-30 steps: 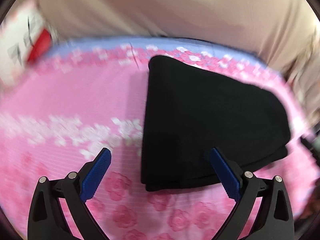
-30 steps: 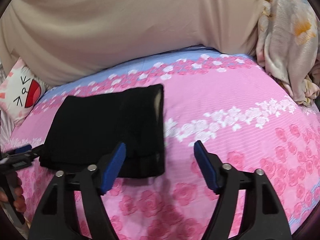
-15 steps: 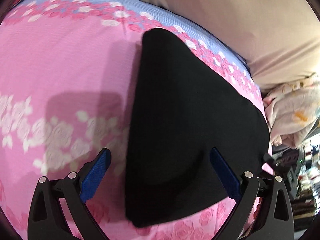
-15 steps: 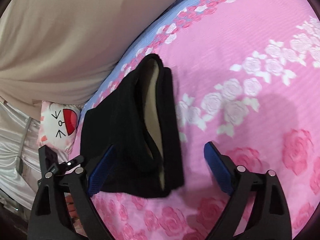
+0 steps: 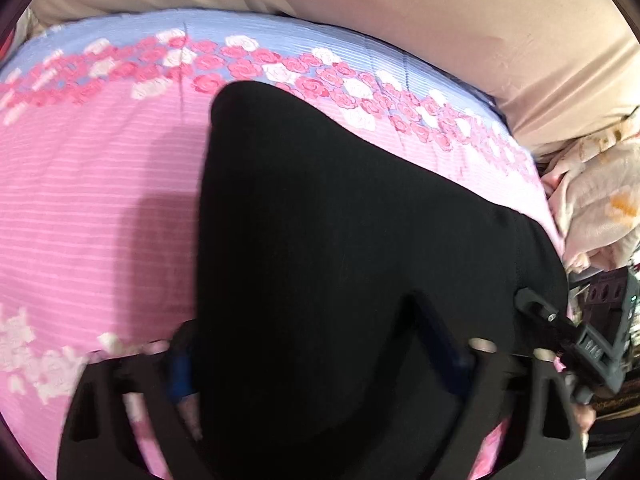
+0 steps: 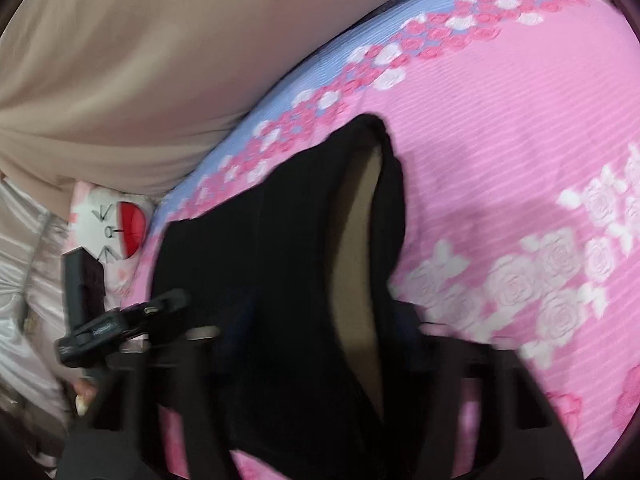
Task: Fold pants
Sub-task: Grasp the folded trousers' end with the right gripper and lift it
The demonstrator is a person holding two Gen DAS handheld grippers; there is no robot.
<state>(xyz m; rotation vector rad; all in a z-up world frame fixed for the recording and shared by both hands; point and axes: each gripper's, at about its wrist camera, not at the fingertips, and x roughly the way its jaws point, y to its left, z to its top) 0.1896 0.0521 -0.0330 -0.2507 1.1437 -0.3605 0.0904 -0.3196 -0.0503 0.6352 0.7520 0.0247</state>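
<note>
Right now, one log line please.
step: final fold | pants: folded, on bedspread | left gripper: over near edge | right gripper: over waistband end

The pants point(image 5: 340, 240) lie on the bedsheet point(image 5: 100, 200) (a cushion point(image 5: 440, 32) behind), between each claw's fingers.

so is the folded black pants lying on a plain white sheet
No, the folded black pants lie on a pink rose-patterned bedsheet.

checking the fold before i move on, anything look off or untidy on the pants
Yes. In the right wrist view the black pants gape along their right edge: a layer lifts away, showing a tan lining. So the fold is not flat there. The floral sheet shows nothing spilled.
</note>
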